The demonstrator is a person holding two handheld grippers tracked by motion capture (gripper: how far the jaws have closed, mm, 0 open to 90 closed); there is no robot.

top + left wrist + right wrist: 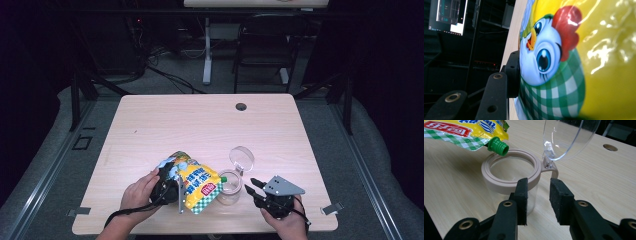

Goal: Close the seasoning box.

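Fingers of the left gripper (176, 192) clamp the pouch (196, 182) at lower centre — its spout (498, 145) over the jar (510, 176); right gripper (538, 200) narrowly parted, touching nothing.

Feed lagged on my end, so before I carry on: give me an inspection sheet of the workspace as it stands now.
Surface: light wooden table, bare apart from the job's things; round cable hole near the far edge.
Job's things: yellow spouted pouch tilted, its green spout uncapped over the rim of the clear jar; the jar's hinged clear lid stands open.
Clutter: nothing seen.
Grippers: left gripper shut on the pouch; right gripper open, just short of the jar, not touching it.
Cables: one trails from the left gripper towards the near edge; loose cables on the floor beyond the table.
Surroundings: dark room, a chair and a table leg behind, a lit monitor.
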